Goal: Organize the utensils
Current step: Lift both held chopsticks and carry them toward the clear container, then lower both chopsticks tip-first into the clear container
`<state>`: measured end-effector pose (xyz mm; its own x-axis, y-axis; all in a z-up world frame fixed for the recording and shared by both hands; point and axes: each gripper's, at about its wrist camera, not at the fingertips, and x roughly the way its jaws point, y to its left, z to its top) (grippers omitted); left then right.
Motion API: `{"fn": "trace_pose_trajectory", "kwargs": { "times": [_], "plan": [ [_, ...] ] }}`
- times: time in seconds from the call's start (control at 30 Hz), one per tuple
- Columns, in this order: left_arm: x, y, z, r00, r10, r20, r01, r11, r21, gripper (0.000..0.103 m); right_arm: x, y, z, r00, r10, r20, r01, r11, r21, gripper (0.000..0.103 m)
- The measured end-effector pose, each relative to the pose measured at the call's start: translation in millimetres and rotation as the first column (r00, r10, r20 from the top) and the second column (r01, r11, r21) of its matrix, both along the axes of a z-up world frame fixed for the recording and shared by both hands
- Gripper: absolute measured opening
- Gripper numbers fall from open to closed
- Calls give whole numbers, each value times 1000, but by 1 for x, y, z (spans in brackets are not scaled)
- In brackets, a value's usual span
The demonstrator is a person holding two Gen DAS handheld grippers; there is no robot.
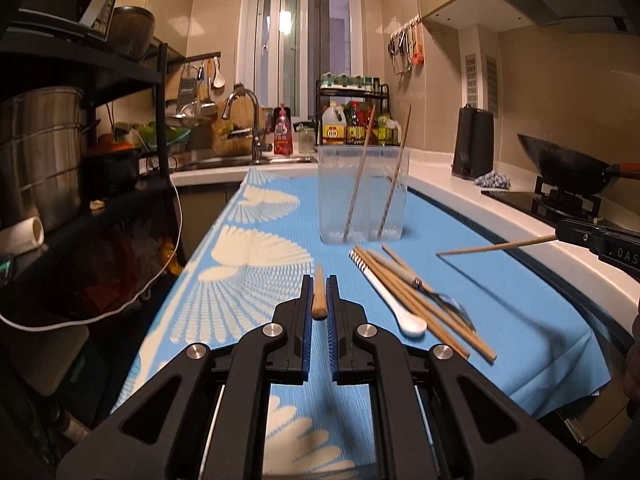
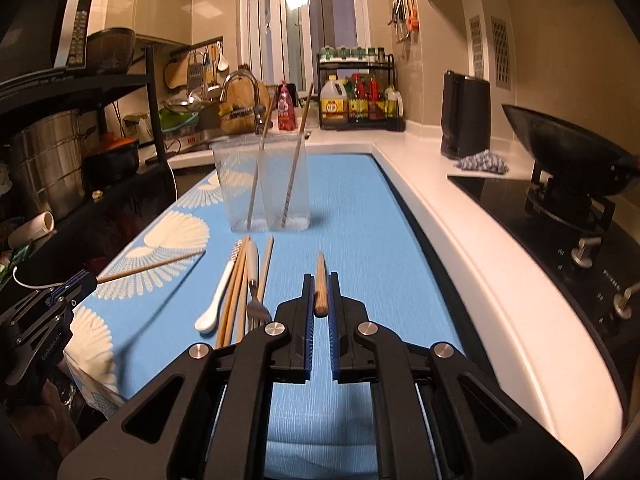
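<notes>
between the clear container (image 1: pixel 363 194) and both grippers, each with jaws clamping a chopstick (image 1: pixel 319 293), lies a utensil pile (image 1: pixel 408 296).

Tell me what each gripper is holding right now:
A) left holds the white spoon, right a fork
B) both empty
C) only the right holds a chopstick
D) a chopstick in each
D: the left gripper is shut on a chopstick, and the right gripper is shut on another chopstick; the white spoon and fork lie on the blue mat.
</notes>
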<state>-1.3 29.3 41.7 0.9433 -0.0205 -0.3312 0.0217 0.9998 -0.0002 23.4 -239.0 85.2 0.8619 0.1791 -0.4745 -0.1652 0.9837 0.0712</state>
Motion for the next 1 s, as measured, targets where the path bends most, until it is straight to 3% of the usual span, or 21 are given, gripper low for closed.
{"fn": "trace_pose_trajectory", "kwargs": {
  "times": [0.63, 1.0],
  "plan": [
    [27, 7, 67, 996, -49, 78, 48, 999, 13, 7, 23, 14, 66, 993, 56, 102, -56, 998, -3, 6],
    [61, 21, 116, 995, -77, 70, 80, 996, -49, 7, 54, 23, 100, 989, 83, 120, -81, 997, -20, 6]
  ]
}}
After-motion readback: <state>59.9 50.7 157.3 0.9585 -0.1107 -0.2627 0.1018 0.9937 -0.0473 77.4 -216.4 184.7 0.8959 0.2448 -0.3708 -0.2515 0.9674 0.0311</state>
